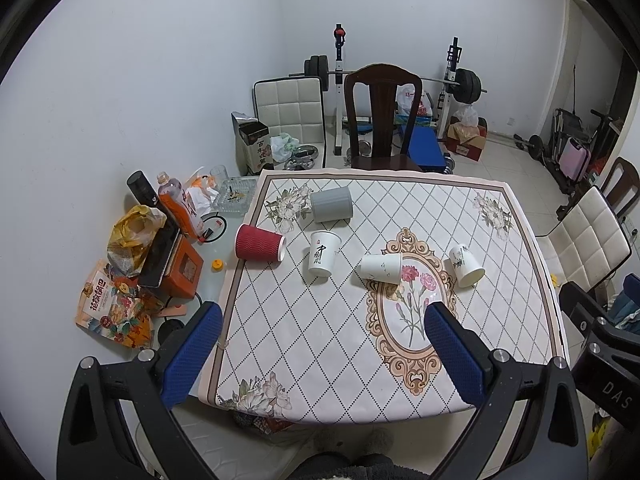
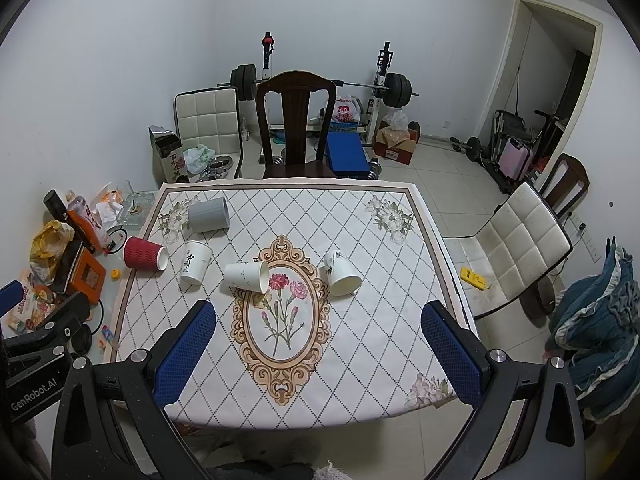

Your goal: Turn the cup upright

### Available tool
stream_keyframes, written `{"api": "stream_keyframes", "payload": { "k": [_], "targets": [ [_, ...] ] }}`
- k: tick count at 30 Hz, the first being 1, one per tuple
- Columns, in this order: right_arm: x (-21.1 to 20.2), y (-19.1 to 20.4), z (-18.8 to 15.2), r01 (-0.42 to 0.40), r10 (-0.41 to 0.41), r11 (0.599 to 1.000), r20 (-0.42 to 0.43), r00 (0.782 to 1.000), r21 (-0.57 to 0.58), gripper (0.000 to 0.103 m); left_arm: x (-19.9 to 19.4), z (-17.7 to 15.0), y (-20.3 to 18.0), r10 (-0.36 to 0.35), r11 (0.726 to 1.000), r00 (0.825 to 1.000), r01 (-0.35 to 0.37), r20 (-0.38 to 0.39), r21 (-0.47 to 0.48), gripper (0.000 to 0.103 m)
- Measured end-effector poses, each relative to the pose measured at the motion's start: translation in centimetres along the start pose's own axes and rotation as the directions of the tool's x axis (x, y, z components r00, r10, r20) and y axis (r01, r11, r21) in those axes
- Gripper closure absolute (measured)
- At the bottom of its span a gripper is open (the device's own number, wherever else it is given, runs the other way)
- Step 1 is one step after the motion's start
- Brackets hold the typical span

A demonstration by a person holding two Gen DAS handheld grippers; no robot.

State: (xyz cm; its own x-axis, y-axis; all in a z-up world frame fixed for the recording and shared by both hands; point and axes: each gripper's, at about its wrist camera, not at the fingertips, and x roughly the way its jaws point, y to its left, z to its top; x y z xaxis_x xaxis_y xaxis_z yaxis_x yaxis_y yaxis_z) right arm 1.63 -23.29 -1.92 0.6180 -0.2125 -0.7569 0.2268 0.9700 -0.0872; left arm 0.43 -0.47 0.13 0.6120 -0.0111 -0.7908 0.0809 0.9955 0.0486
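Several cups lie on a patterned tablecloth [image 1: 320, 340]. A grey cup [image 1: 331, 204] [image 2: 209, 215], a red ribbed cup [image 1: 259, 247] [image 2: 144, 253], a white paper cup [image 1: 381, 268] [image 2: 246, 276] and a white cup with a plant print [image 1: 465, 265] [image 2: 341, 273] lie on their sides. A white cup with black writing [image 1: 323, 258] [image 2: 195, 265] stands upright. My left gripper [image 1: 320, 316] is open and empty above the table's near edge. My right gripper [image 2: 319, 314] is open and empty, also near that edge.
A dark wooden chair [image 1: 382, 120] stands at the table's far side, a white padded chair [image 2: 520, 248] at the right. Bags, bottles and boxes [image 1: 152, 248] clutter the glass table left of the cloth. Weights and a barbell rack [image 2: 320, 88] stand by the back wall.
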Motion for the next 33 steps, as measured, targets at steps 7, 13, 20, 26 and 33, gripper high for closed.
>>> {"api": "stream_keyframes", "payload": {
  "k": [7,13,20,26,33],
  "targets": [
    [-0.1,0.0,0.1,-0.001,0.001,1.0,-0.001,1.0,-0.001,0.0,0.0,0.0,0.0,-0.002,1.0,1.0,0.002,-0.002,0.0,0.0],
    [-0.1,0.0,0.0,-0.002,0.002,1.0,-0.002,1.0,0.0,0.0,-0.1,-0.2,-0.1,-0.007,1.0,1.0,0.007,0.0,0.003,0.0],
    [-0.1,0.4,-0.3,0.002,-0.002,1.0,-0.003,1.0,0.001,0.0,0.1,-0.5,-0.3,-0.016,1.0,1.0,0.016,-0.001,0.009,0.0],
    [0.7,0.8,-0.8,-0.006,0.006,1.0,-0.025,1.0,0.028,0.0,0.8,-0.2,-0.1,-0.025,1.0,1.0,0.025,-0.01,0.014,0.0],
    [5.5,-0.6,-1.6,0.01,0.013,0.989,-0.154,0.988,0.148,0.0,6.6,0.1,-1.2,-0.011,0.991,0.997,0.02,-0.076,0.129,0.0]
  ]
}}
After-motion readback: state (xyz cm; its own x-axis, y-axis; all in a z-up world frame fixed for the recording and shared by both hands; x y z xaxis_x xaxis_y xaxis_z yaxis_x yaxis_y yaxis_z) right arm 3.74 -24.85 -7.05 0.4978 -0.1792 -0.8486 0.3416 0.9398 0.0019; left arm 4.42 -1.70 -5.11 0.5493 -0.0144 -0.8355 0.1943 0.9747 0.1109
